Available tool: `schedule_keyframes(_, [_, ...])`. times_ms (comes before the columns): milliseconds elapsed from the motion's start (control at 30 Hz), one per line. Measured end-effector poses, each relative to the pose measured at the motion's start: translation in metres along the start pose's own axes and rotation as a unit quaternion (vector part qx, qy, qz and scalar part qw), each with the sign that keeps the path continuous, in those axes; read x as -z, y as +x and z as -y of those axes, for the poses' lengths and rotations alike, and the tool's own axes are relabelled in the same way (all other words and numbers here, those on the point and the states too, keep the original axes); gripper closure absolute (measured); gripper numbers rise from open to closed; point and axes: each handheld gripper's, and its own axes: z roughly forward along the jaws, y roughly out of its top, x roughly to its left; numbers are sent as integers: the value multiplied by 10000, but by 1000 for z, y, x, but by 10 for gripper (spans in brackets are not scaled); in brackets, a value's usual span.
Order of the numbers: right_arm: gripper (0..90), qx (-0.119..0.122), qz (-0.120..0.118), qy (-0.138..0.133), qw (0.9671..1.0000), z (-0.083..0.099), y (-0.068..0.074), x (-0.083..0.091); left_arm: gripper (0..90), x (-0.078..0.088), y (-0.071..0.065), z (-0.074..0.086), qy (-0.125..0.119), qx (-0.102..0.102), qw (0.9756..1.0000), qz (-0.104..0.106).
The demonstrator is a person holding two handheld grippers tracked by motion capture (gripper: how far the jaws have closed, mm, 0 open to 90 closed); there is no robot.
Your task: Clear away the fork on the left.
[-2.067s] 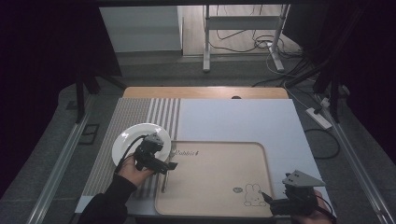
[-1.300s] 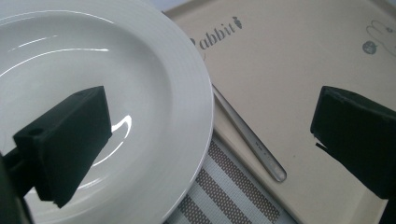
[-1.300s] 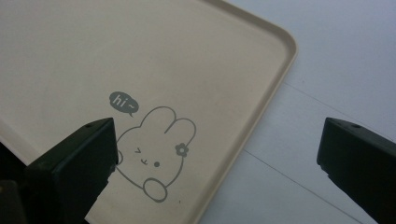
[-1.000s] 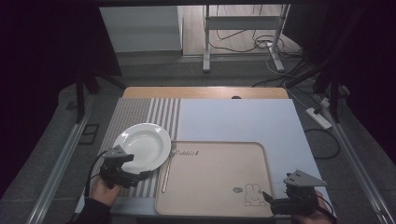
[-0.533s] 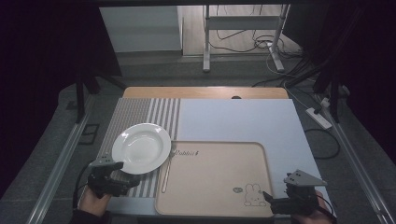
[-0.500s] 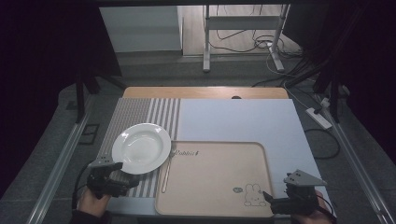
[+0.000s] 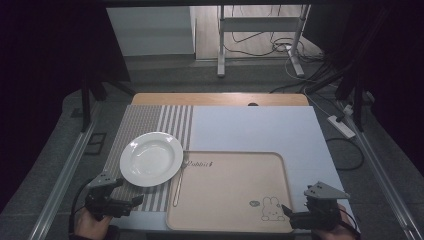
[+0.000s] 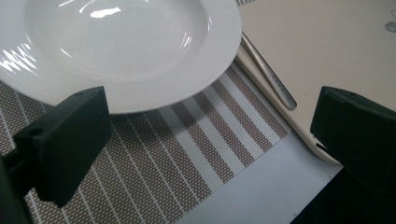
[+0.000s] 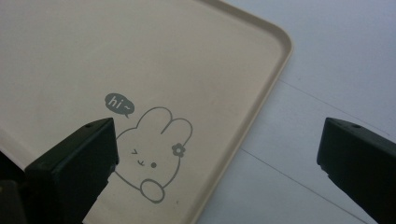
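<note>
Porcelain, I think: the white plate [image 7: 151, 158] lies on the striped mat [image 7: 145, 120], just beside the beige tray [image 7: 235, 220], and looks stiff, smooth and breakable. Its thin rim is the best place to take hold. The left gripper [image 7: 131, 203] is wide apart near the plate. The right gripper [image 7: 289, 216] is also apart, at the tray corner.

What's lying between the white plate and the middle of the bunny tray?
A metal utensil, probably a fork, lies along the tray's left edge, right beside the plate. The high view shows it.
</note>
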Motion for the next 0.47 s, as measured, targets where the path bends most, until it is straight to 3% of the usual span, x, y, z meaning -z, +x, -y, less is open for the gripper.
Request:
schedule_keyframes(200, [0,-14,9,9,10000,0,0,0,0,6,-2,5,-49,1,9999,-88])
schedule_keyframes(333, [0,-20,12,21,10000,0,0,0,0,7,-5,6,64,-56,9997,-213])
schedule_keyframes(467, [0,-14,25,25,10000,0,0,-1,0,5,-5,5,128,-77,9997,-188])
